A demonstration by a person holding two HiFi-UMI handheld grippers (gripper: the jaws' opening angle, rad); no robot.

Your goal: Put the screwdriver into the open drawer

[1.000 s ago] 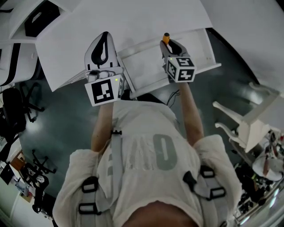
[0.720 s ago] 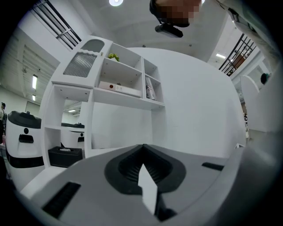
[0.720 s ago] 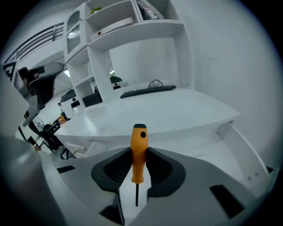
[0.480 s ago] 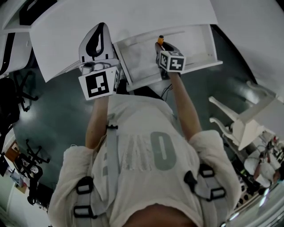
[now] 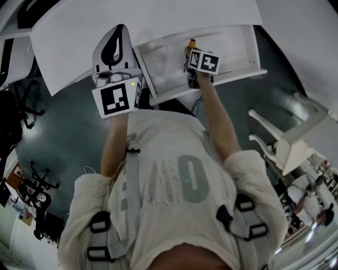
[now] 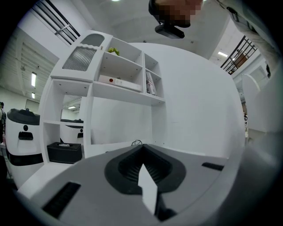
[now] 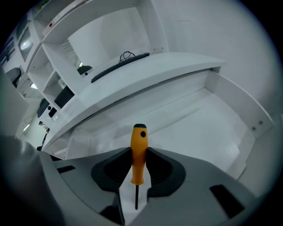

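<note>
Gripping the screwdriver (image 7: 138,143) by its orange handle, the fingers (image 7: 163,170) of your right gripper (image 7: 138,153) point steeply down into the open drawer (image 7: 230,108), with the handle end above its bare floor. Your left gripper (image 6: 142,152), at the counter (image 5: 158,16) edge left of the drawer, is closed on nothing. The carry looks done; lowering, releasing and withdrawing remain.

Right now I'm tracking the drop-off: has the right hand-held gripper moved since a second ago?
Yes. The right hand-held gripper, shut on the screwdriver, went from over the front rim of the drawer inward and lower.
</note>
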